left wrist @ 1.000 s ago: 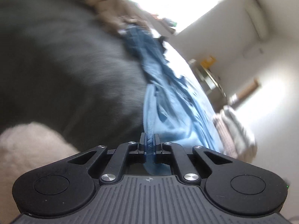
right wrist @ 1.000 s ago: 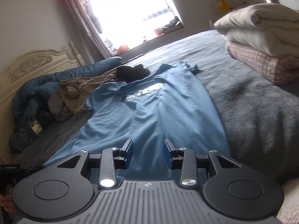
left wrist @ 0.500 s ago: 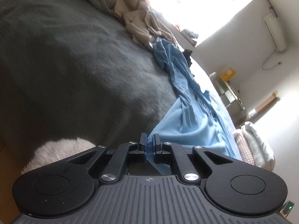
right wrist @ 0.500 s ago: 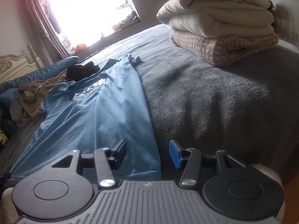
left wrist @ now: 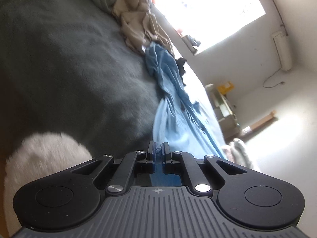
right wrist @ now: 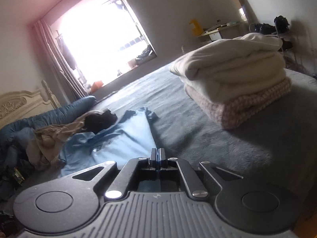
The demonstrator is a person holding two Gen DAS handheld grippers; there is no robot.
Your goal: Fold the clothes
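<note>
Both tools now clamped on the blue T-shirt (right wrist: 126, 138): right tool (right wrist: 158, 154) newly shut on the hem's near corner, left tool (left wrist: 158, 150) still pinching the other. Shirt stretched along the grey bed (right wrist: 198, 138), ready for lifting and folding.

No readable text in either view. Pale print on chest of light blue cotton T-shirt (right wrist: 118, 144) crumpled, blurred, illegible. Small emblem moulded on ribbed grey body of left hand-held gripper (left wrist: 158, 152) and right hand-held gripper (right wrist: 158, 156): mark only, no letters.
</note>
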